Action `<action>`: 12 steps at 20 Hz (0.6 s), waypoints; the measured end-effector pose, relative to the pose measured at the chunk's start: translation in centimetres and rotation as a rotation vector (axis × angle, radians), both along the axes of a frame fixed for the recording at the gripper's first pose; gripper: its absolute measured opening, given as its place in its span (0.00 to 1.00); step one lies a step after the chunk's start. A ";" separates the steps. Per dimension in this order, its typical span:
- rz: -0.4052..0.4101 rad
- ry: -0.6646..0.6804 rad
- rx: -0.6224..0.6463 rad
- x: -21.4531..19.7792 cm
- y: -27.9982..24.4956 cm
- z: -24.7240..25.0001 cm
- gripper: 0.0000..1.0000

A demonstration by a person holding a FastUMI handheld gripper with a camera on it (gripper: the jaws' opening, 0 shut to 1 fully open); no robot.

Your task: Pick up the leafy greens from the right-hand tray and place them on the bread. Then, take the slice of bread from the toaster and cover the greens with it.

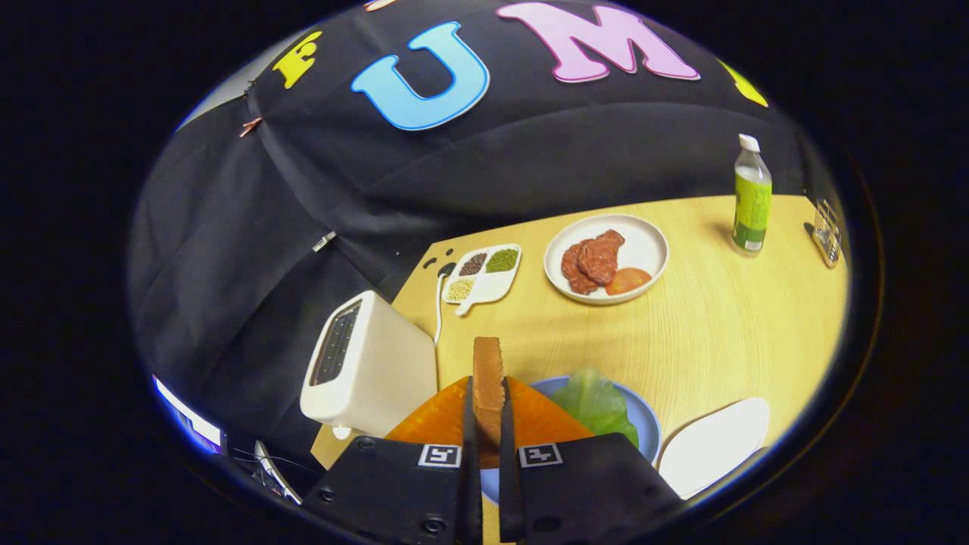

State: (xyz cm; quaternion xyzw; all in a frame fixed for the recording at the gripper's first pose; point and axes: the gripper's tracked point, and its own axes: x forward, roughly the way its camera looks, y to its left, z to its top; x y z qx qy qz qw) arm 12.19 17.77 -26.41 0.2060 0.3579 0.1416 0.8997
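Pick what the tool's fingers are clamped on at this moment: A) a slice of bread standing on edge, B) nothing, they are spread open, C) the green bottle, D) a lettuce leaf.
A: the tool has both fingers pressed against the sides of an upright slice of bread, held above the blue plate where the lettuce lies, with the toaster off to one side.

The gripper (pixel 488 424) has two blocky housings studded with round screws, each carrying a square white-bordered fiducial tag (one per side), with thin flat fingers.
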 end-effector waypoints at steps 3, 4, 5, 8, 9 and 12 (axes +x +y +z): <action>0.006 0.049 0.020 -1.3 -0.6 -2.7 0.13; -0.001 0.061 0.026 -1.4 -0.9 -3.3 0.13; -0.012 0.070 0.025 -1.6 -1.5 -4.0 0.13; -0.060 0.094 0.011 -2.0 -3.3 -5.5 0.14; -0.076 0.105 0.022 -2.3 -3.7 -5.8 0.16; -0.104 0.137 0.028 -2.8 -4.7 -6.7 0.23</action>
